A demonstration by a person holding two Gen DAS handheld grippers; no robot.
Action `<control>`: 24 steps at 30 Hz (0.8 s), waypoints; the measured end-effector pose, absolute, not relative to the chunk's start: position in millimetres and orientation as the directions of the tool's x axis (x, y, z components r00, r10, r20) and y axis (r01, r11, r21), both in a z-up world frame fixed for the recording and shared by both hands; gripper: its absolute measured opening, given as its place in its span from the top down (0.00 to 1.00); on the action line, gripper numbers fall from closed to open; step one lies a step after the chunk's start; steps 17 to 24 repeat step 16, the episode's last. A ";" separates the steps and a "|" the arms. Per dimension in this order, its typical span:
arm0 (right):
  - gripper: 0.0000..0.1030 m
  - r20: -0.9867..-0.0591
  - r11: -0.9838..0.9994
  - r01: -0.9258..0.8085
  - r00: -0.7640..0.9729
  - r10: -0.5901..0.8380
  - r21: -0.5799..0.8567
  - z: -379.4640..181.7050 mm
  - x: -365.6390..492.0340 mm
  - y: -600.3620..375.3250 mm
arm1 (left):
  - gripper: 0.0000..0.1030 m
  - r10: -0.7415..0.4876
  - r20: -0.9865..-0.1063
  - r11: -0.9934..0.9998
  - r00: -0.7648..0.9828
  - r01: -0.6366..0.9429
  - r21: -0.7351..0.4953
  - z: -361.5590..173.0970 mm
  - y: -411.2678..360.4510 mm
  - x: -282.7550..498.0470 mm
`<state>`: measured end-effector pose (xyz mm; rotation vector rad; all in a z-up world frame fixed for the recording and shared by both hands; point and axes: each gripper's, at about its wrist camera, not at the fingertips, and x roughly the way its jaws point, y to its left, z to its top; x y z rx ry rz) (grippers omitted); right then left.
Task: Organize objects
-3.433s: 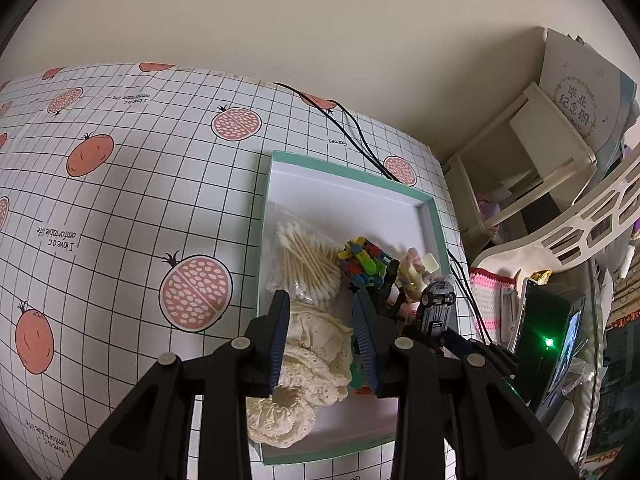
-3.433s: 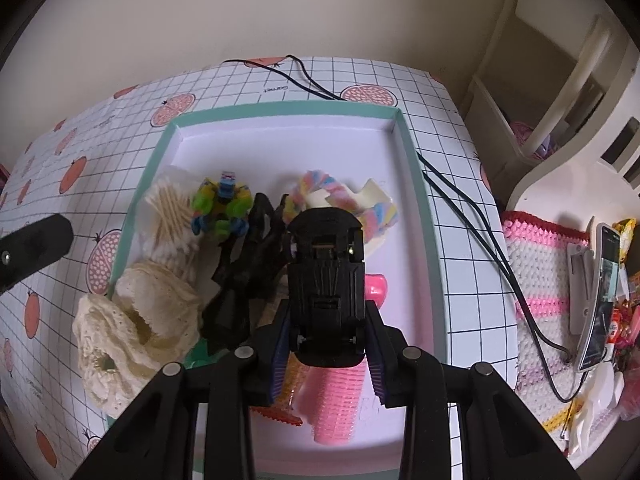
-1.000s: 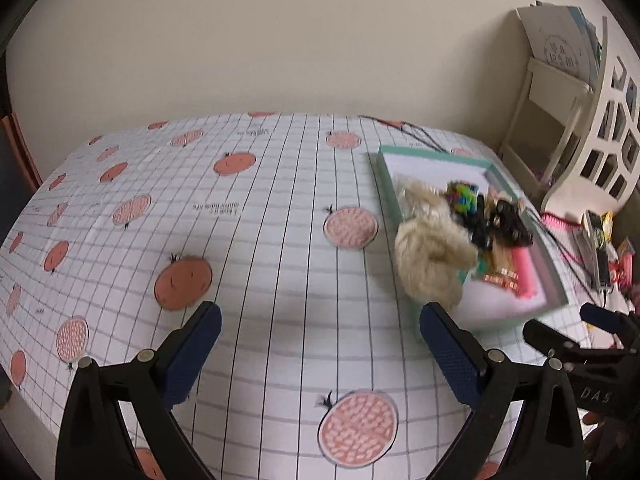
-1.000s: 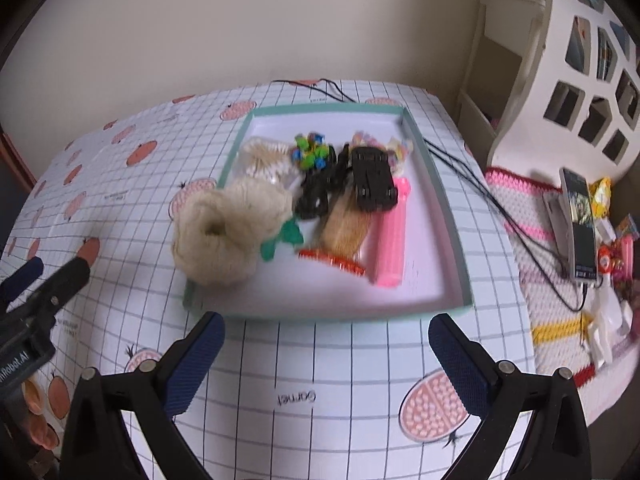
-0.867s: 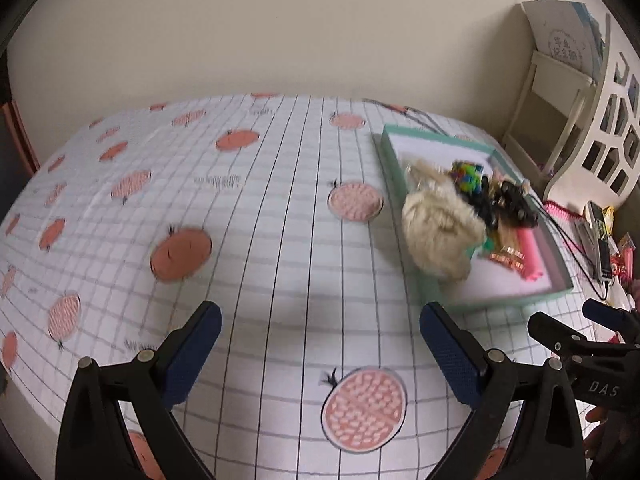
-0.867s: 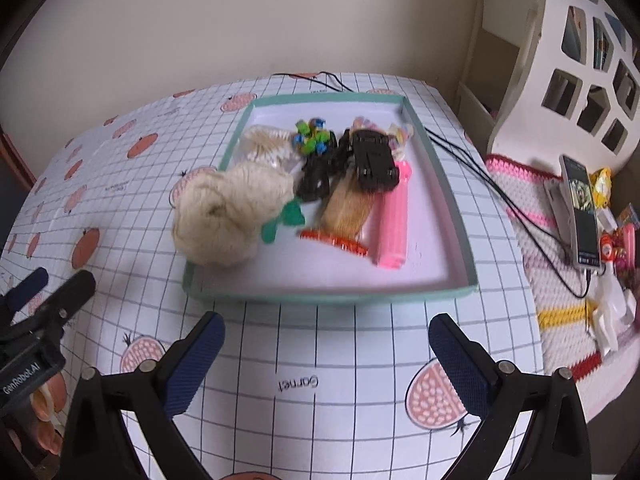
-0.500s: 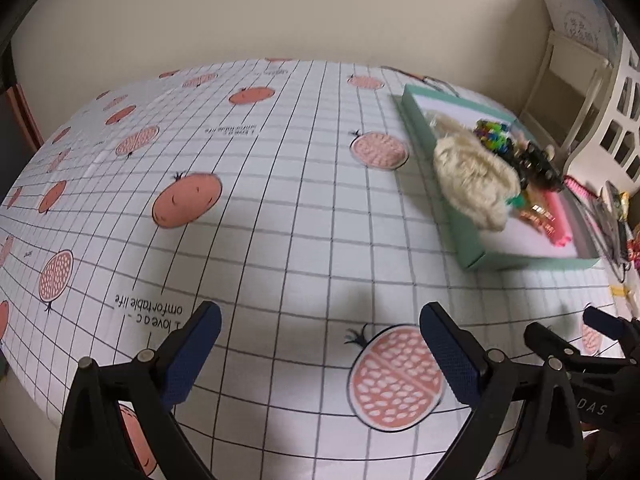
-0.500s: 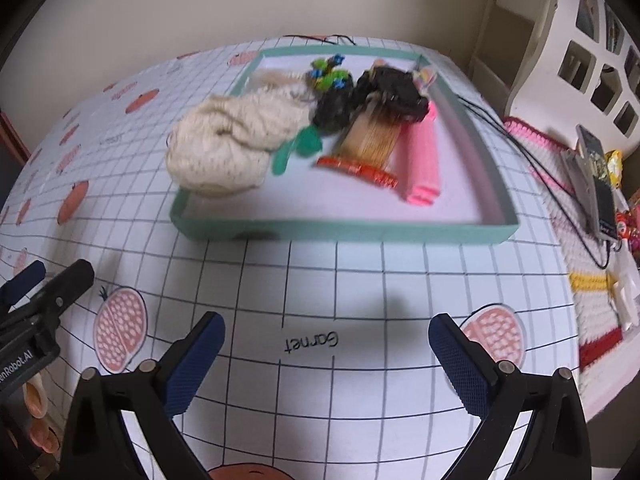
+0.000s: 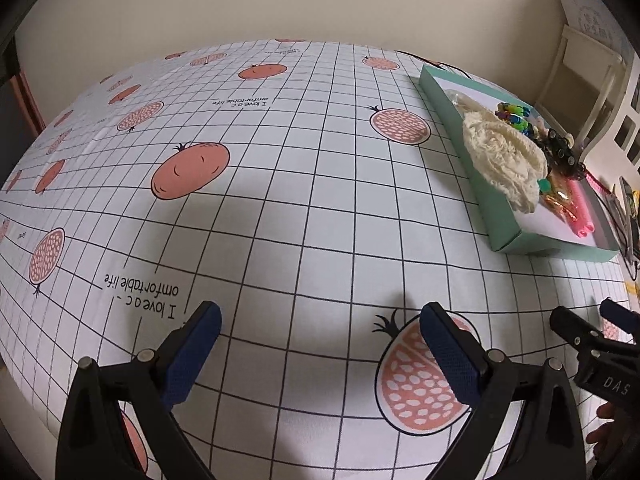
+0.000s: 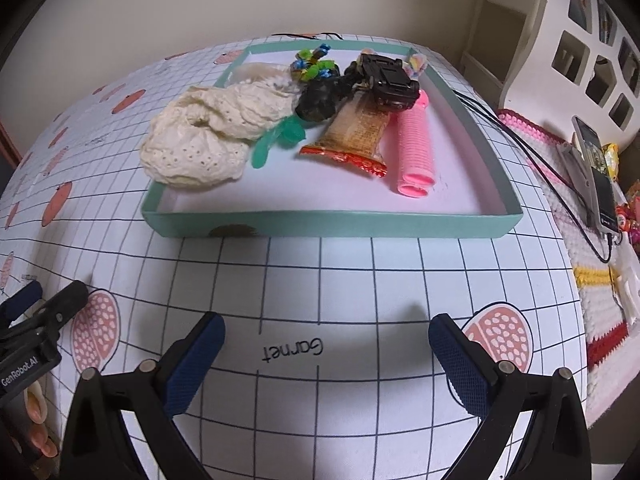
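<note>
A mint-green tray (image 10: 332, 224) holds a cream lace cloth (image 10: 208, 132), a black toy car (image 10: 390, 78), a pink hair roller (image 10: 412, 148), a snack packet (image 10: 356, 132), a colourful block toy (image 10: 314, 64), a green clip (image 10: 280, 136) and cotton swabs. The tray also shows at the right of the left wrist view (image 9: 504, 224). My left gripper (image 9: 320, 352) is open and empty, low over the tablecloth near its front edge. My right gripper (image 10: 326, 360) is open and empty, low over the cloth in front of the tray.
The pomegranate-print tablecloth (image 9: 280, 184) covers the table. Black cables (image 10: 520, 136) run off the tray's right side to a phone (image 10: 596, 172) on a knitted mat. A white shelf unit (image 10: 580, 40) stands at the right.
The right gripper let go of the toy car in the tray. Both grippers opened wide, pulled back from the tray and dropped low toward the table's front edge.
</note>
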<state>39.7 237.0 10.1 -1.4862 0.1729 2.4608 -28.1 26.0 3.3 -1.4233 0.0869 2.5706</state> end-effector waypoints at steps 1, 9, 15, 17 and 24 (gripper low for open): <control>0.00 -0.884 -0.958 -0.286 -0.440 0.160 -0.031 8.8 39.5 238.3 | 0.03 0.144 -0.843 -0.978 -0.519 -0.205 -0.041 3.2 26.6 -27.6; 0.00 -0.878 -0.954 -0.299 -0.452 0.157 -0.018 7.6 37.7 242.1 | 0.03 0.119 -0.836 -0.980 -0.536 -0.199 -0.011 1.7 30.0 -26.7; 0.00 -0.878 -0.955 -0.297 -0.453 0.157 -0.018 7.7 38.2 242.3 | 0.03 0.116 -0.832 -0.981 -0.542 -0.193 -0.011 1.5 29.7 -26.1; 0.00 -0.878 -0.955 -0.297 -0.453 0.157 -0.018 7.7 38.2 242.3 | 0.03 0.117 -0.832 -0.981 -0.542 -0.193 -0.012 1.5 29.7 -26.4; 0.00 -0.878 -0.955 -0.297 -0.453 0.157 -0.018 7.7 38.2 242.3 | 0.03 0.117 -0.832 -0.981 -0.542 -0.193 -0.012 1.5 29.7 -26.4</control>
